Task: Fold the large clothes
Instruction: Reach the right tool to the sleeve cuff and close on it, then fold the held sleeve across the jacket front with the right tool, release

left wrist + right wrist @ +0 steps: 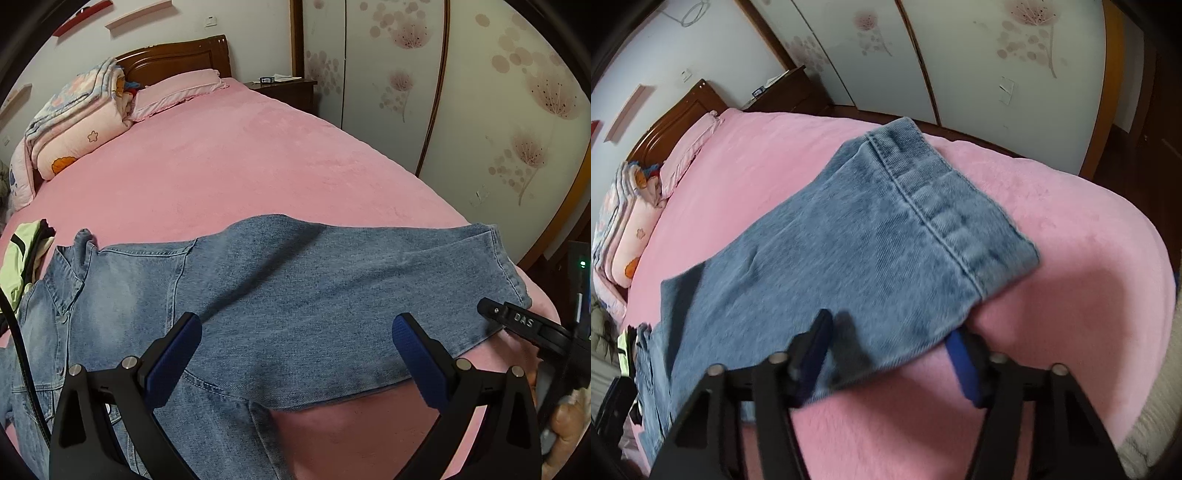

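A light blue denim jacket lies spread on the pink bed, collar to the left and one sleeve stretched right to its cuff. My left gripper is open wide just above the sleeve near the armpit, with denim under both blue pads. In the right wrist view the sleeve runs away from me to the cuff. My right gripper straddles the sleeve's near edge, jaws partly apart and blurred; one finger rests over the denim, the other at its edge. Its black finger also shows in the left wrist view.
A folded floral quilt and a pink pillow sit by the wooden headboard. A yellow-green garment lies left of the collar. Flower-patterned wardrobe doors and a nightstand stand beyond the bed. A hand shows at lower right.
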Demonstrator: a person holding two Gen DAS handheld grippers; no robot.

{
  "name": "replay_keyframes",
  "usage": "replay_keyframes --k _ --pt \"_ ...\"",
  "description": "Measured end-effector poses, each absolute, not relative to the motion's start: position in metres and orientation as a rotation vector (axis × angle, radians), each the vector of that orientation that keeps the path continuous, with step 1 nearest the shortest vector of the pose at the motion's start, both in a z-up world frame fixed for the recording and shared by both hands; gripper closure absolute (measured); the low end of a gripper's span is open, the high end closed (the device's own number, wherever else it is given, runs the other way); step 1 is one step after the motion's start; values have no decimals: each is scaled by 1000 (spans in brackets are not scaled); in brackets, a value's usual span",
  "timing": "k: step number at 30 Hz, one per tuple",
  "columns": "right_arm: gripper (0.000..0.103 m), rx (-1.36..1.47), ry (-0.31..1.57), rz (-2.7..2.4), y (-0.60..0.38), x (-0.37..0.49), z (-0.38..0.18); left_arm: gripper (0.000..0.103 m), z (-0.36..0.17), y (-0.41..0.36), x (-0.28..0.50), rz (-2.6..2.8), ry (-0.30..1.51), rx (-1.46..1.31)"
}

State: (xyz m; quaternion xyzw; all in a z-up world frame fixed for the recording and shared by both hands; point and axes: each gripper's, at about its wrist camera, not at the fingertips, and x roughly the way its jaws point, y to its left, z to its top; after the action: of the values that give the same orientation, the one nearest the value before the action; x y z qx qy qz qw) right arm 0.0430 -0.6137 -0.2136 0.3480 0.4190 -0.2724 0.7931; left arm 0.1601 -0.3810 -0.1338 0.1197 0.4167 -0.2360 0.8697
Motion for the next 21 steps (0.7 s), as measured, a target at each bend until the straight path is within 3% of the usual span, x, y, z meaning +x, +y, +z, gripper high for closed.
replay_keyframes --k 3,7,12,21 --pt "89 738 889 -597 -619 47 -214 1 -130 -374 159 -485 874 246" --pt "92 710 824 -594 -611 43 -193 1 -118 -353 156 -481 875 229" --pt "92 564 701 -528 -566 46 -125 1 -94 -306 155 -451 860 184" --pt "92 264 521 -220 -416 92 -4 1 -49 -157 159 -275 801 10"
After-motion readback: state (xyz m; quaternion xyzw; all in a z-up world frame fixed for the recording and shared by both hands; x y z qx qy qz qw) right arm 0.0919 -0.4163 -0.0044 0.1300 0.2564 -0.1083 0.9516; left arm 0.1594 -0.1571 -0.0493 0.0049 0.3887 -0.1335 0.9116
